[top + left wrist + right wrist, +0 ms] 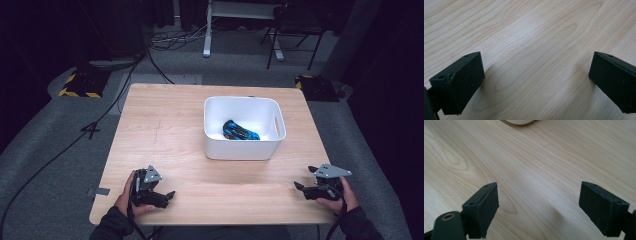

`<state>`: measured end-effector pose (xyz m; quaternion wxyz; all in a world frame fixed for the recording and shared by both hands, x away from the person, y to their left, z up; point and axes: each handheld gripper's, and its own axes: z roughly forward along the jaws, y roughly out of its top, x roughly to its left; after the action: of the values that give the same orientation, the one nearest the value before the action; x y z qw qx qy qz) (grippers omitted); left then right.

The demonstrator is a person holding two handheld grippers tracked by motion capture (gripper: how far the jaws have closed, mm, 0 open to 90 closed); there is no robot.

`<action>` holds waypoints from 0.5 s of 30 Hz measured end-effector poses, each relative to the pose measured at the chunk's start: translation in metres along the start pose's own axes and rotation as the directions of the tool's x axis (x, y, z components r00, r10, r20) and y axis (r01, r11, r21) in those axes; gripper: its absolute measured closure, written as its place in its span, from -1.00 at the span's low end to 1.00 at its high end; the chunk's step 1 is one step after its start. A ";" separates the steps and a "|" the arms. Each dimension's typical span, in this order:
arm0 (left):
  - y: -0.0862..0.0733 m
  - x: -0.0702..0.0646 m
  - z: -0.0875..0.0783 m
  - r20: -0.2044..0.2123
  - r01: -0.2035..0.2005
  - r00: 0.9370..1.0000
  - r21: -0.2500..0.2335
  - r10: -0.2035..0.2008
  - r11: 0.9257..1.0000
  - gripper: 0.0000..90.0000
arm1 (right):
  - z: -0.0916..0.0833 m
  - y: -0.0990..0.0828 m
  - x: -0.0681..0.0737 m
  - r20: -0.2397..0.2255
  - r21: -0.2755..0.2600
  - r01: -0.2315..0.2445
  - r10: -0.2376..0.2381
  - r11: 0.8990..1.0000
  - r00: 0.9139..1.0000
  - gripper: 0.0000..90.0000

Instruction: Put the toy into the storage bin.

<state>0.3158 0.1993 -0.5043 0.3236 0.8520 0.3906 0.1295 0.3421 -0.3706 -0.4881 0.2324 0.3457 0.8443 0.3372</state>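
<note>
Both hand-held grippers, left [169, 196] and right [300, 186], wide open above bare table [165, 130] (blue toy car [240, 132] in white bin [245, 150]).

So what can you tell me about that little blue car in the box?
The car is a small toy, bright blue with black parts and a shiny look like plastic. It lies slantwise on the floor of the white box, toward the front right side. Its wheels are too small to make out. Neither gripper touches it.

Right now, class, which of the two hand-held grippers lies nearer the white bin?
The left hand-held gripper, at the table's near left; the right hand-held gripper sits farther out, by the right edge.
</note>
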 end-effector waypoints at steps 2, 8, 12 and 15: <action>0.000 0.000 0.000 0.002 0.000 1.000 0.001 0.000 1.000 -0.99 | -0.001 -0.006 -0.002 -0.008 -0.004 -0.026 0.026 1.000 1.000 -0.64; 0.000 0.000 0.000 0.003 0.000 1.000 0.000 0.000 1.000 -0.99 | -0.002 -0.019 -0.007 -0.021 0.010 -0.077 0.077 0.997 0.997 -0.64; 0.000 0.001 0.000 -0.001 -0.004 1.000 -0.003 0.004 1.000 -0.99 | -0.005 -0.028 -0.012 -0.034 -0.001 -0.142 0.142 0.990 0.989 -0.65; 0.000 0.001 0.000 -0.003 -0.004 1.000 -0.003 0.004 1.000 -0.99 | -0.008 -0.032 -0.015 -0.024 0.007 -0.185 0.185 0.983 0.982 -0.66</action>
<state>0.3167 0.1995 -0.5043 0.3242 0.8520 0.3893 0.1323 0.3331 -0.4014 -0.5035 0.1889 0.4190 0.8121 0.3596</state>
